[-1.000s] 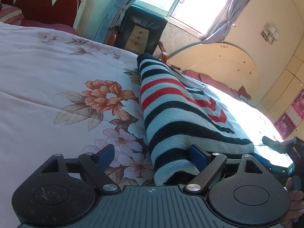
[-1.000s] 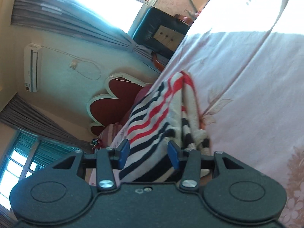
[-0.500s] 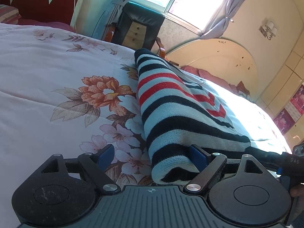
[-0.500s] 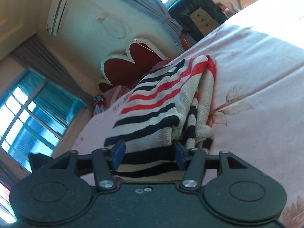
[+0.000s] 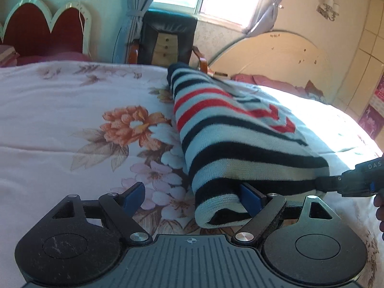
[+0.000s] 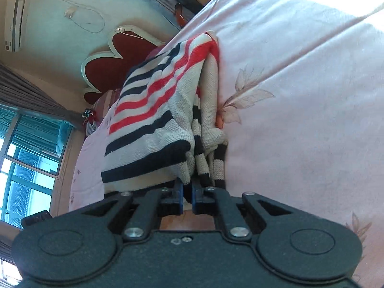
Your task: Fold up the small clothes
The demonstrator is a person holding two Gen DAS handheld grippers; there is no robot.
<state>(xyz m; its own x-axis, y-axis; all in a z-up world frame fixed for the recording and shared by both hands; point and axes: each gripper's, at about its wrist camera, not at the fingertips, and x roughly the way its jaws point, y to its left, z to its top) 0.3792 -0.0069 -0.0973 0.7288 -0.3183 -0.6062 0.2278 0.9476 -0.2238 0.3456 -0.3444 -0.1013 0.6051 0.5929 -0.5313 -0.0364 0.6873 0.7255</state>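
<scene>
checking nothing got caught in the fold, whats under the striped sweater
Under the striped sweater only the floral bedsheet shows, around its edges. Whatever lies inside the folded layers or directly beneath is covered by the knit.

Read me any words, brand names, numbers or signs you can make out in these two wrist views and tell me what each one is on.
"DAS": white letters on the black body of the right gripper, cut off by the edge of the left wrist view.
Red wall poster: print too small and blurred to read.
Air conditioner: a small label at its lower end, unreadable.
Striped sweater and floral bedsheet: no text.
</scene>
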